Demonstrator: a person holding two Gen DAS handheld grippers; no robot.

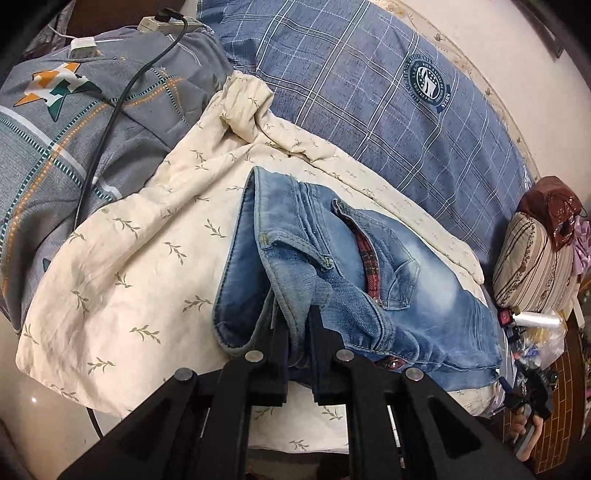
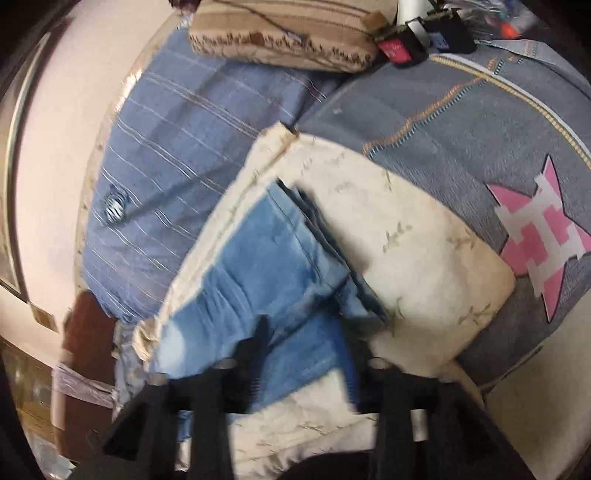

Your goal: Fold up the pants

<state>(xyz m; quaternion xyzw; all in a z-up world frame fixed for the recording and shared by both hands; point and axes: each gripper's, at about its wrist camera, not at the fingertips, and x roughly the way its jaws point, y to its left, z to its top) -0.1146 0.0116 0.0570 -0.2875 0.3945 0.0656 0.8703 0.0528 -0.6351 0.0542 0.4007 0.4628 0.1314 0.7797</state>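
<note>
Light blue jeans (image 1: 369,280) lie folded on a cream leaf-print quilt (image 1: 147,258). The back pocket faces up and the waistband shows a red lining. My left gripper (image 1: 297,332) is shut on the near waistband edge of the jeans. In the blurred right wrist view the jeans (image 2: 266,266) lie on the same quilt (image 2: 424,258). My right gripper (image 2: 306,343) is open, its fingers standing wide apart over the near end of the denim. The right gripper also shows at the far right of the left wrist view (image 1: 532,387).
A blue plaid bedspread (image 1: 369,92) and a grey star-print duvet (image 1: 74,129) lie behind the quilt. A black cable (image 1: 122,99) and a power strip (image 1: 166,24) rest on the duvet. A striped pillow (image 1: 535,258) and clutter sit at the right.
</note>
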